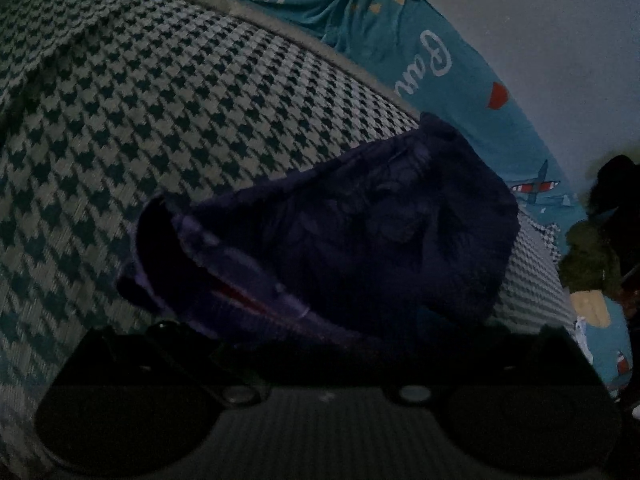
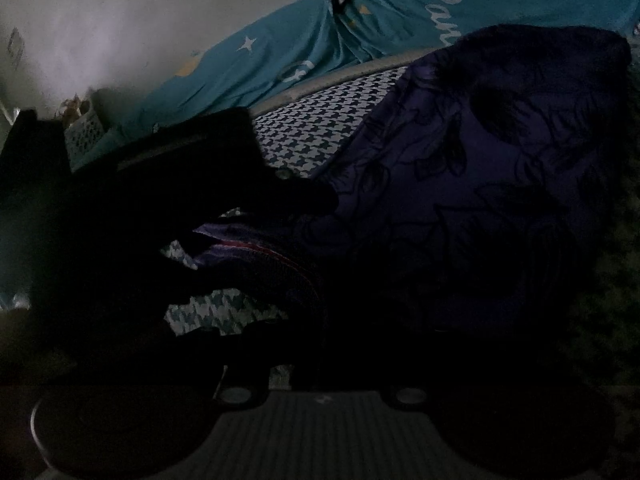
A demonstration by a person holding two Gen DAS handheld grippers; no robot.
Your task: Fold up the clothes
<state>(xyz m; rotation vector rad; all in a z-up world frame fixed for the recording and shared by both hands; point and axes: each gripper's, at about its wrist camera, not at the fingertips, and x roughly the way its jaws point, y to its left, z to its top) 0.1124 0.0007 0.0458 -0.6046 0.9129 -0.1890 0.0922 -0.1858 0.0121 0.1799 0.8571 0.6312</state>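
On the houndstooth mat [image 1: 160, 120], the purple garment [image 1: 340, 232] looks partly folded and unfinished; neither gripper's jaw state can be told in the dark.

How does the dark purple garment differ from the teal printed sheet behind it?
The dark purple leaf-patterned garment is a small bunched heap in the foreground on the houndstooth cover; the bright teal printed sheet stretches long along the pale wall. The garment has faint dark outlines, the sheet white lettering and coloured motifs. Both are soft, creased fabric.
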